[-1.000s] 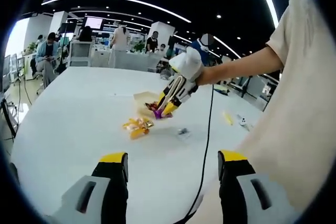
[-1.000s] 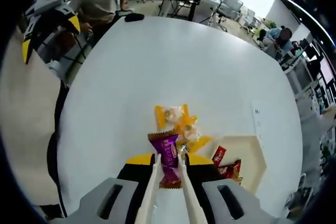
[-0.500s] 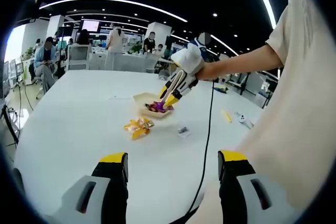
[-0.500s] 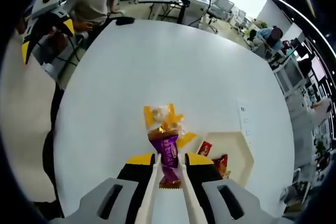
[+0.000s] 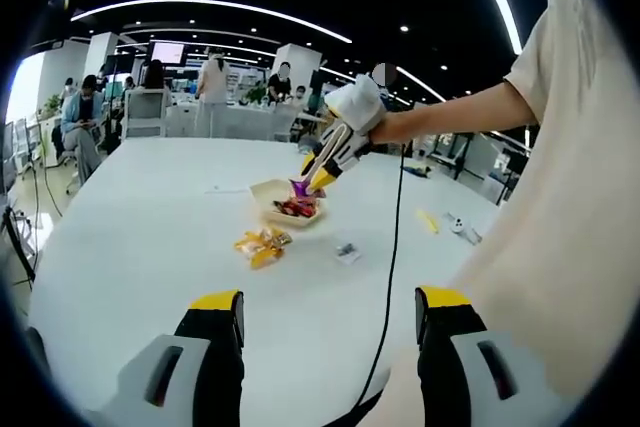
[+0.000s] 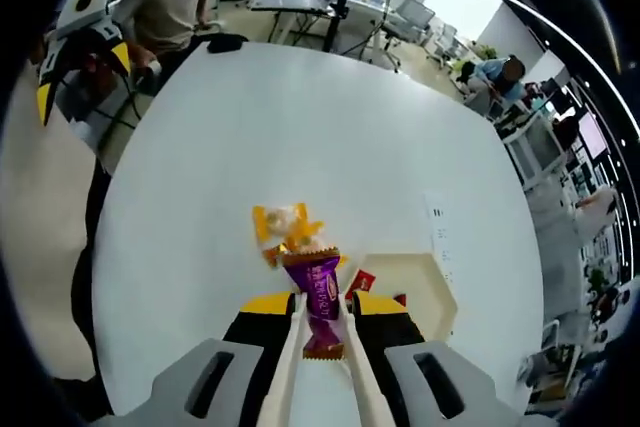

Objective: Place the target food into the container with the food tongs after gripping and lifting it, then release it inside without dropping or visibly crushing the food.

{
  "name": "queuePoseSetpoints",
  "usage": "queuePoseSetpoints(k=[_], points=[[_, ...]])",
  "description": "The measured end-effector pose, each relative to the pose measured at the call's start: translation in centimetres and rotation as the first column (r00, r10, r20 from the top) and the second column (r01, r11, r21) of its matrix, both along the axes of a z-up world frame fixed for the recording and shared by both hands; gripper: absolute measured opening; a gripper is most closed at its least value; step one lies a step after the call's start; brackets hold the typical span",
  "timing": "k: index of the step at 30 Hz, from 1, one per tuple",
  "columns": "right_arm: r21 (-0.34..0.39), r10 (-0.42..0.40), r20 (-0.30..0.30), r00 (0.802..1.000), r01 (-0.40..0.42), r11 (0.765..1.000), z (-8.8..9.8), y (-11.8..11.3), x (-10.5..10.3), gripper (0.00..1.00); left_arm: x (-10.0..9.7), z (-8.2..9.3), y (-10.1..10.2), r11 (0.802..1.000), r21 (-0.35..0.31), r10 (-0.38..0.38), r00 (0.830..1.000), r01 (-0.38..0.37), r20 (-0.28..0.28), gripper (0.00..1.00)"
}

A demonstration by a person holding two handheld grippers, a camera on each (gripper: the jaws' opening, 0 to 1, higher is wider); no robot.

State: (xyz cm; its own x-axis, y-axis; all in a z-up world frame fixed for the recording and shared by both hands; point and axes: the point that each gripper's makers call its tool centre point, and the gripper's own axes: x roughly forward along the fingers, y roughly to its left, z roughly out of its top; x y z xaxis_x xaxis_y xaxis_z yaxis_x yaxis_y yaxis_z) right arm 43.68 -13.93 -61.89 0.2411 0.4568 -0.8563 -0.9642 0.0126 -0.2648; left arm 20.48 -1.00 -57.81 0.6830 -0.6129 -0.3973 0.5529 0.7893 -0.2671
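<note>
Since one second ago: right gripper [image 6: 322, 319] rising and travelling from above the loose snacks toward the tray, now hovering over the tray [image 6: 425, 282] with the load.

Right gripper [image 5: 312, 183]: jaws closed almost fully on the food tongs [image 6: 322, 347], tong blades in turn pinching a purple-wrapped candy [image 6: 320, 297]. Candy hanging clear of the table, held upright between the blade tips, wrapper not visibly flattened. In the left gripper view, candy [image 5: 300, 187] sitting just above the tray's contents, not touching them.

Tray [image 5: 270, 192]: cream, shallow, resting near the middle of the white table [image 6: 300, 147], holding red-wrapped snacks [image 6: 361, 282].

Yellow-wrapped snacks [image 6: 285, 227]: lying loose in a small pile on the table just beside the tray [image 5: 262, 243].

Left gripper [image 5: 328, 322]: held low over the near table edge, jaws spread wide, gripping nothing.

Black cable [image 5: 390, 277]: trailing down from the right gripper across the near table edge.
</note>
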Motion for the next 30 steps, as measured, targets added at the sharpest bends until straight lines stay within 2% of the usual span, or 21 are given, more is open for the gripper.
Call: queuePoseSetpoints(k=[30], points=[[0.025,-0.078,0.064,0.995,0.077,0.997,2.1,-1.9,4.4,0.22,0.9,0.0,-0.1,1.000,-0.002,-0.003,1.000,0.003,0.001,0.70]])
